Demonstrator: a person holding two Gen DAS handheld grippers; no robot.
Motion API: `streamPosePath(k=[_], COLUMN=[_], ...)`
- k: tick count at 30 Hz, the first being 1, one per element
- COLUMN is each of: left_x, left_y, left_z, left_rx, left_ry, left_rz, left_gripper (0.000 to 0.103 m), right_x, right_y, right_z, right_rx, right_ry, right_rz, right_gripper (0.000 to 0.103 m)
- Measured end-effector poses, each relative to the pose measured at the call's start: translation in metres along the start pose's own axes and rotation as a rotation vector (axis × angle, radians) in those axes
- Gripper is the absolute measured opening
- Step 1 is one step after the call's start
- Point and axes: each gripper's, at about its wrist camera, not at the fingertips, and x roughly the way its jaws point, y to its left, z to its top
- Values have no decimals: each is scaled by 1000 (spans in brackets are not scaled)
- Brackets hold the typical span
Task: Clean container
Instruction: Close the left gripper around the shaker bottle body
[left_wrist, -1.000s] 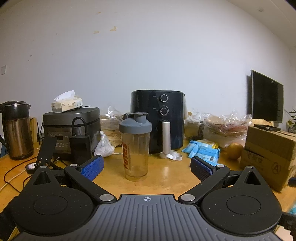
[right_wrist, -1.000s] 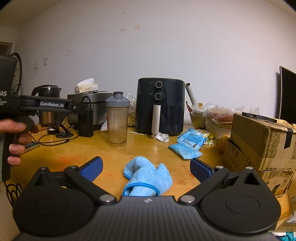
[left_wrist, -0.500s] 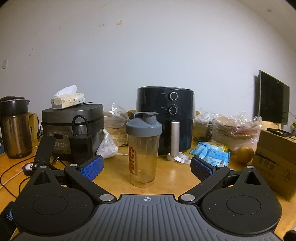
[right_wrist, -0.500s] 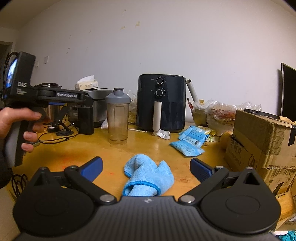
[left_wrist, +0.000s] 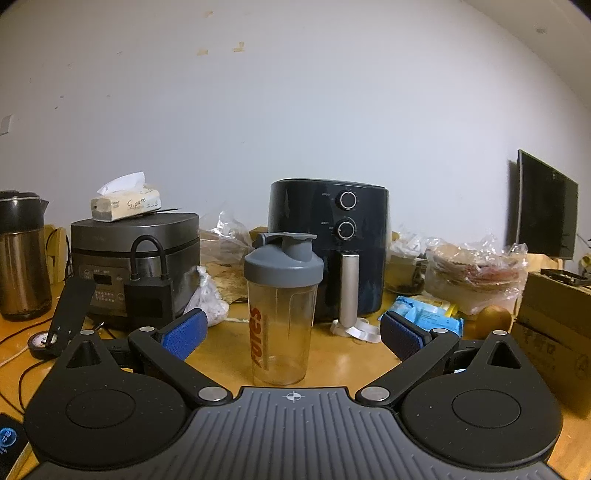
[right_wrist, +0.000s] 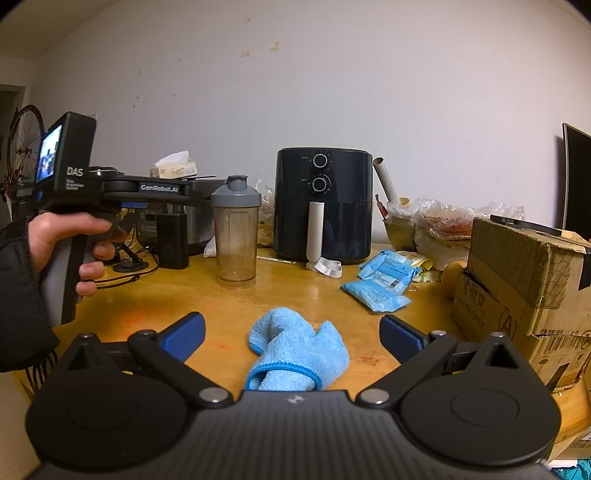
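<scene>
A clear shaker bottle (left_wrist: 281, 314) with a grey lid and orange lettering stands upright on the wooden table, centred ahead of my left gripper (left_wrist: 291, 332). That gripper is open, its blue pads either side of the bottle and apart from it. The right wrist view shows the same bottle (right_wrist: 236, 236) farther back, with the left gripper's body level with its lid, held by a person's hand (right_wrist: 70, 240). A crumpled blue cloth (right_wrist: 295, 354) lies on the table between the blue pads of my open right gripper (right_wrist: 291, 334), untouched.
Behind the bottle stand a black air fryer (left_wrist: 328, 251), a grey rice cooker (left_wrist: 136, 258) with a tissue pack on top, and a kettle (left_wrist: 20, 258). Blue packets (right_wrist: 380, 284), food bags and a cardboard box (right_wrist: 524, 295) fill the right side. Cables lie at the left.
My left gripper has moved closer to the shaker bottle and centred on it, so it looks larger. In the right wrist view the left gripper rose and advanced toward the bottle. The cloth has not moved.
</scene>
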Motion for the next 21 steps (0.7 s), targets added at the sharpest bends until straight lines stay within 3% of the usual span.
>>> streamPosePath(k=[21], left_x=[40], left_y=[0], left_z=[13], left_rx=[17], left_ry=[-34], left_rz=[-37], left_gripper=[103], right_x=[-5], right_y=[-2], right_z=[0], right_rx=[9], right_ry=[0], right_rz=[0], right_gripper=[103])
